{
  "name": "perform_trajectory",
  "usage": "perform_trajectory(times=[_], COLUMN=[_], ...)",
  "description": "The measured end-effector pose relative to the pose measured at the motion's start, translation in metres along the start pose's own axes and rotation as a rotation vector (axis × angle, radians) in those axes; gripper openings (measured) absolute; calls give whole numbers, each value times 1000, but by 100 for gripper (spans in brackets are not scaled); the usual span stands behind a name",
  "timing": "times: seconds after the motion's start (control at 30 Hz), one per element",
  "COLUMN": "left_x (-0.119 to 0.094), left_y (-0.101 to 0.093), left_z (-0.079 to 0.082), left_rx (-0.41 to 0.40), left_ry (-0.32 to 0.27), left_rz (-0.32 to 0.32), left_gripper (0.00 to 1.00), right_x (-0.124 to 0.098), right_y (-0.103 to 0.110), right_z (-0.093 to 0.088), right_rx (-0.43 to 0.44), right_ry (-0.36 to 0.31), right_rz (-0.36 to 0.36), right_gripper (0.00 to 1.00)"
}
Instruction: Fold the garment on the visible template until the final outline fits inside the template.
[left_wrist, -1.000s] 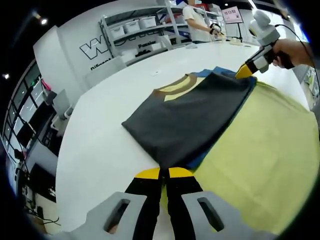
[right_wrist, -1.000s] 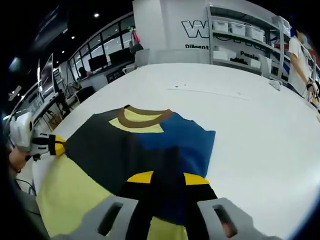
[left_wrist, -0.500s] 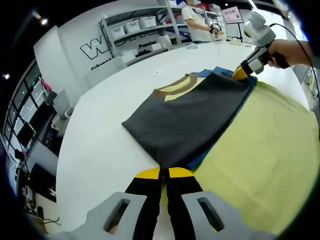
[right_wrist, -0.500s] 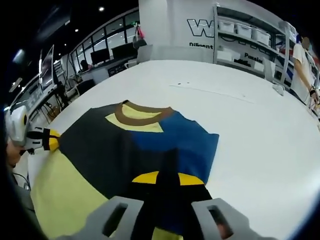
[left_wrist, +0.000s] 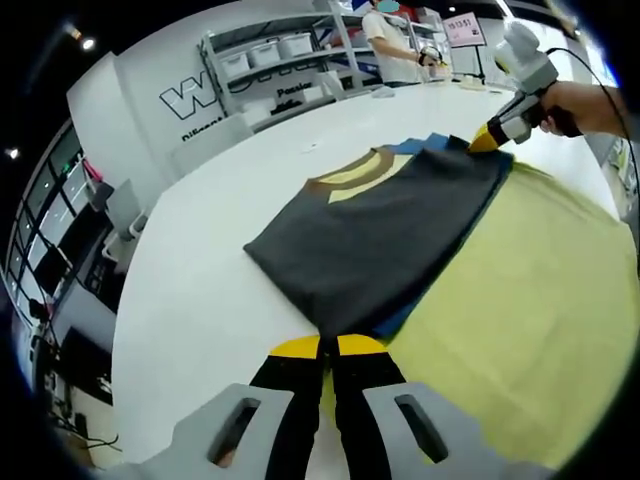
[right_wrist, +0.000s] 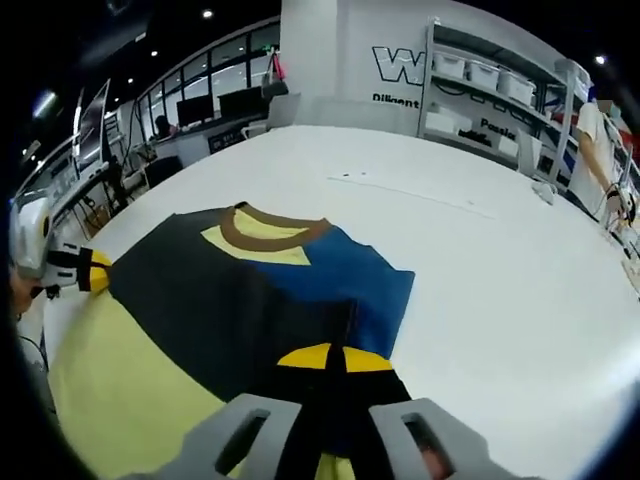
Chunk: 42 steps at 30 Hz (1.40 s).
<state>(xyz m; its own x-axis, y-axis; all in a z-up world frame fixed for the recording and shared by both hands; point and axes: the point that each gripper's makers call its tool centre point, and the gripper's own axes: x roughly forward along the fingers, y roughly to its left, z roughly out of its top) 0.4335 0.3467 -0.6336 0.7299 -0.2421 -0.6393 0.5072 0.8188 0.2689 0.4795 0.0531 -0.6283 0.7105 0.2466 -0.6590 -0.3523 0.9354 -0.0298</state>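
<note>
While pinching garment (left_wrist: 385, 235) corners, both tools (left_wrist: 328, 347) (right_wrist: 333, 358) closed.

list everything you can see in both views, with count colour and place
garment: 1, dark grey and blue with a brown collar, folded, lying on the template's far part
template: 1, pale yellow sheet, flat on the table under the garment
table: 1, white, large, carrying everything
shelving rack: 1, white with pale bins, against the back wall
wall lettering: 1, dark on the white wall
monitors and desks: several, dark, beyond the table's far left in the right gripper view
other person: 1, white top, standing by the rack
left gripper: 1, black with yellow tips, fingers closed on the garment's near corner
right gripper: 1, black with yellow tips, fingers closed on the garment's edge
</note>
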Motion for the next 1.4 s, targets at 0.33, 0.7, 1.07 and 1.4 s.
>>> perform_trajectory(times=[0.33,0.7,1.07,1.4], left_x=[0,-3,-21,-34], left_y=[1,0,3,-10], left_z=[-1,1,8,14], left_rx=[62,113,74,76], left_ry=[-25,-58,-68,-98], left_rz=[6,5,-4,-72], left_gripper=[0,1,4,5], right_x=[-2,-8,-33,-52], right_y=[-4,-8,-8,0], right_z=[-12,-6,-3,-5], right_rx=[10,-18,33,53], right_ry=[17,-15,-72,-104], right_rz=[-9,-18,4,24], right_gripper=[0,1,10,15])
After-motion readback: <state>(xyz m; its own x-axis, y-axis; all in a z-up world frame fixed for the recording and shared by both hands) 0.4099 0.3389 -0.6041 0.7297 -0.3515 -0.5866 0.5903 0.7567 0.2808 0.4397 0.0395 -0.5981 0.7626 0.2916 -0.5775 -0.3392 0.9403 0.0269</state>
